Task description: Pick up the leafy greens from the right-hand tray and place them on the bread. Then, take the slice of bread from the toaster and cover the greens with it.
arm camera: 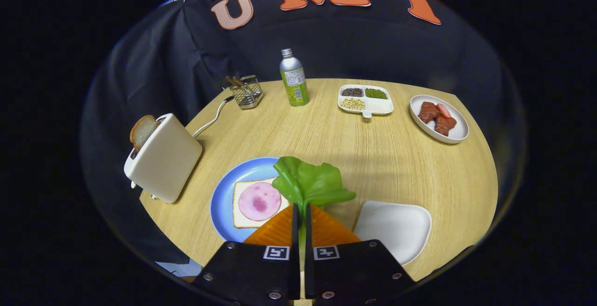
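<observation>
Pinching the greens (310,182) by the stem, the gripper (299,212) is holding its two fingers pressed nearly together, only the thin stem showing in the slit between them. Gripping at the stem is probably letting the broad leaf hang free ahead of the fingertips, so it can be laid flat without the fingers getting in the way. The leaf's long axis is running along the fingers, stem end back toward the camera and ruffled blade fanning away and outward, its left lobe reaching over the edge of the plate (242,175). The greens are hanging in the air between the tray (396,226), now lying bare just right of the fingers, and the bread (242,219), which is sitting on the plate just left of them with a round of ham (259,201) on top. So the leaf is not yet resting on the bread, and the carry seems partway done. Farther left, the toaster (163,156) is holding the second slice (142,131) upright in its slot, waiting to serve as the cover.
</observation>
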